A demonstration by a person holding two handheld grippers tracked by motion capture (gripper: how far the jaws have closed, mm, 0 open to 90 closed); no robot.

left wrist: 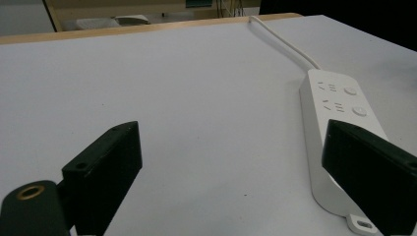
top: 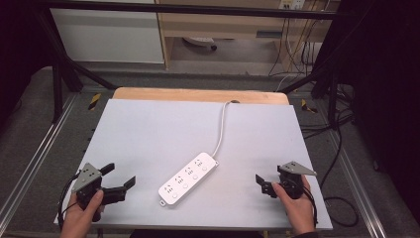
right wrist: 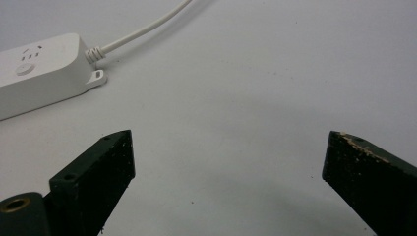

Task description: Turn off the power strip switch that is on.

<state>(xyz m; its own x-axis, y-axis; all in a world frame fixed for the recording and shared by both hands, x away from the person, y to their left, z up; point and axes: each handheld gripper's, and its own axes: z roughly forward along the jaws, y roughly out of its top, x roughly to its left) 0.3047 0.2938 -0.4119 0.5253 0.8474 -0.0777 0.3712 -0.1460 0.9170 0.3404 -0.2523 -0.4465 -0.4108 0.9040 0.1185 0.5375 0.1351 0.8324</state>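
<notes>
A white power strip (top: 188, 178) with several sockets and buttons lies diagonally on the white table top (top: 148, 134). Its white cable (top: 221, 126) runs to the far edge. My left gripper (top: 119, 175) rests at the near left, open, and holds nothing. In the left gripper view its jaws (left wrist: 231, 147) stand wide apart, with the power strip (left wrist: 339, 103) just behind the right jaw. My right gripper (top: 270, 176) sits at the near right, also open and holding nothing. In the right gripper view (right wrist: 228, 142) the power strip's cable end (right wrist: 39, 73) lies ahead to the left.
A strip of wooden table (top: 198, 94) shows beyond the white top. Black frame bars (top: 64, 69) stand around the table. Loose cables (top: 341, 148) lie on the floor to the right. A cabinet (top: 109, 34) stands at the back.
</notes>
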